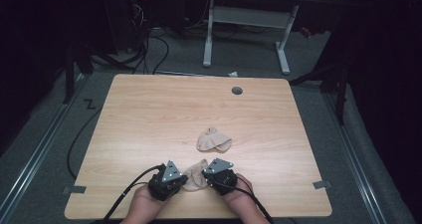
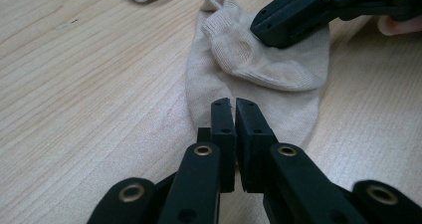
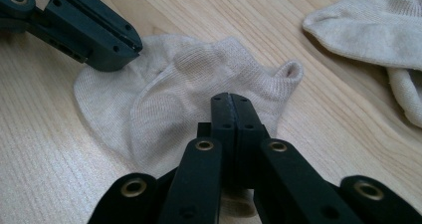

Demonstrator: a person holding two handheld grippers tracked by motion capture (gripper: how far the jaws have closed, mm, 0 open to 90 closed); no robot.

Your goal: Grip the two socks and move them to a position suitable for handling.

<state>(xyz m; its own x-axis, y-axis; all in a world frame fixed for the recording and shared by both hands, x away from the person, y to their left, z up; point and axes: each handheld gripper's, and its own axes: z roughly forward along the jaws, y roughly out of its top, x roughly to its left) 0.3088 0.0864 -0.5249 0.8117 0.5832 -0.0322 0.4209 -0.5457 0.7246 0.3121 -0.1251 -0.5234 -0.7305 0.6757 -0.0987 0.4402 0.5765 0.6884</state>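
Your small beige knitted ankle sock (image 1: pixel 195 176) lies flat on the pale wooden table near its front edge, between your two hands. You see its ribbed cuff (image 2: pixel 219 0) folded back over the foot, the fabric creased, the toe end rounded.

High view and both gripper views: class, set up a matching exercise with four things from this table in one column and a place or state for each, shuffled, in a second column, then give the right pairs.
Things
1. near sock
2. far sock
3. round grommet hole
4. left gripper

Places or states
A. near the table's far edge
B. jaws shut on the edge of a sock
C. lying alone near the table's middle
D. between the two grippers at the near edge

Pairs: 1-D, 2-C, 3-A, 4-B
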